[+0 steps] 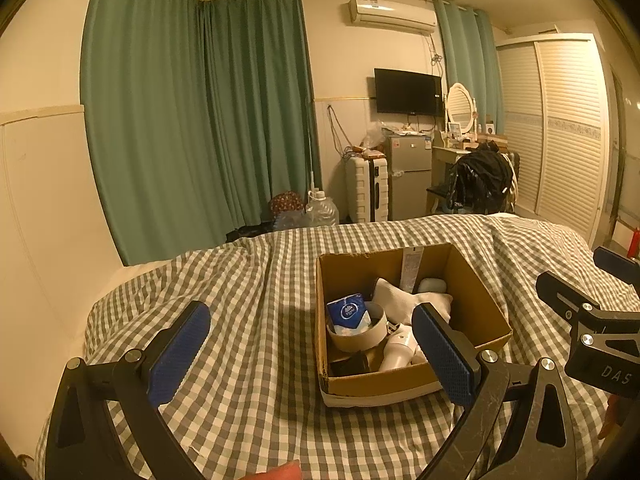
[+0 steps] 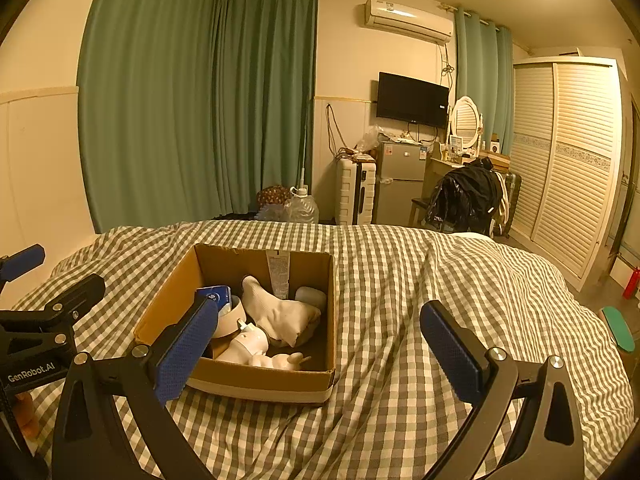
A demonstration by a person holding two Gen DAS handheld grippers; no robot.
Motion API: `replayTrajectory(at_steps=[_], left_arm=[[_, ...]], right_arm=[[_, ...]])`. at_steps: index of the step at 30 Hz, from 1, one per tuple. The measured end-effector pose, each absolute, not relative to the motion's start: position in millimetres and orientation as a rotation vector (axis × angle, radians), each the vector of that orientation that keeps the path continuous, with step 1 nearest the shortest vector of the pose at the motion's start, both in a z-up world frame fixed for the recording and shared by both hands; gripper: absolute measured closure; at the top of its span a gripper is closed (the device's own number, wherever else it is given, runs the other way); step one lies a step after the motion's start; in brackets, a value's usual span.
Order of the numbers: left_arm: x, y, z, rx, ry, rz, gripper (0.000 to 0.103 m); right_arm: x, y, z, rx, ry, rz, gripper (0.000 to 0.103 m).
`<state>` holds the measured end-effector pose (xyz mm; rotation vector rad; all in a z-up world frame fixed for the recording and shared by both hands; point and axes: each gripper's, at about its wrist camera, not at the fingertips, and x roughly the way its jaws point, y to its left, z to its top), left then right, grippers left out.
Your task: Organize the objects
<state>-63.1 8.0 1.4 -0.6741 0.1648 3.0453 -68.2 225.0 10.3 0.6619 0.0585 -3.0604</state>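
You are holding both tongs over the bed [image 1: 260, 320], and both are standing wide apart with nothing between the pads. The left gripper [image 1: 312, 344] is hovering with the box [image 1: 472, 280] ahead of it and toward its right finger, whose pad is overlapping the near right corner in this view; contact cannot be told. The right gripper [image 2: 320, 344] is sitting with the same box ahead and to its left, its left pad crossing the near left wall.

Everything loose is lying inside the box: a sock [image 2: 280, 312] draped across the middle, a blue pack [image 1: 346, 312] standing in a tape roll [image 1: 356, 336] on the side nearer the left tongs, a white bottle [image 2: 248, 344] at the near wall, a pale case [image 2: 311, 295] at the far corner. No loose item is showing on the blanket.

Judgement: you are flanking the box from either side, probably because gathering is done and a two-handed carry suits the soft, uneven bedding. The open top is inviting spills if tilted
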Motion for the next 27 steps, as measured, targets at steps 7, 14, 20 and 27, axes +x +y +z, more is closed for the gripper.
replayTrajectory(at_steps=[7,14,20,27], left_arm=[[-63.2,7.6,1.3,-0.676,0.163,3.046,0.0],[-61.5,9.2,-0.3,-0.688,0.164,3.052,0.0],[-61.4,10.6,-0.7,-0.692,0.167,3.051,0.0],[-61.3,10.8,-1.1,-0.693,0.168,3.05,0.0]], right_arm=[[-67.5,224.5,10.7,0.665,0.06,-3.06,0.001],[-66.9,224.7,10.2,0.669,0.066,-3.058,0.002],[-67.5,224.8,9.5,0.672,0.069,-3.057,0.002],[-67.6,224.7,8.9,0.674,0.069,-3.056,0.002]])
